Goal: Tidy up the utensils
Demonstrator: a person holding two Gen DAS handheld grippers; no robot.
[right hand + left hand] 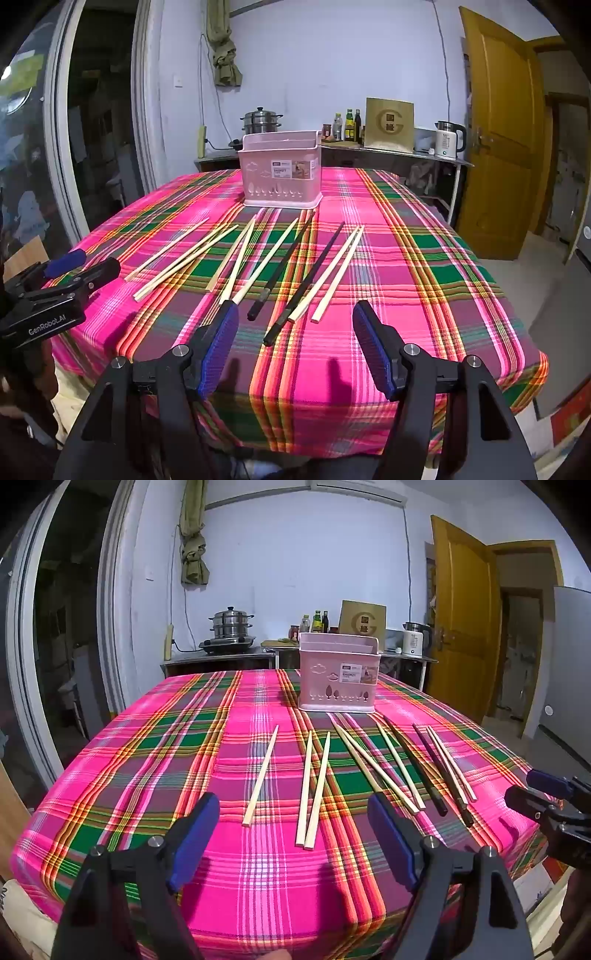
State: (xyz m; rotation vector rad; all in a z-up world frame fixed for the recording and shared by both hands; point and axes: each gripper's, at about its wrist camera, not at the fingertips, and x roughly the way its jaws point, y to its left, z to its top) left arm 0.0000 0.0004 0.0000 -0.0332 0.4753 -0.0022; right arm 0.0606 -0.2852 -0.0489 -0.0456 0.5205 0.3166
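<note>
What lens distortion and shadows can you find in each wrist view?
Left wrist view: the white door frame bows outward, the corners are black, and finger shadows fall on the pink plaid tablecloth. Right wrist view: the yellow wooden door curves, and two finger shadows darken the cloth near its front edge.

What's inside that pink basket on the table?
From both views only the rim and an inner divider of the pink basket show; nothing sticks out above it. Its solid walls hide the bottom. All the chopsticks in view lie on the tablecloth in front.

Home kitchen: steamer pot [231,624] on stove, kettle [415,639], sauce bottles [318,621].
</note>
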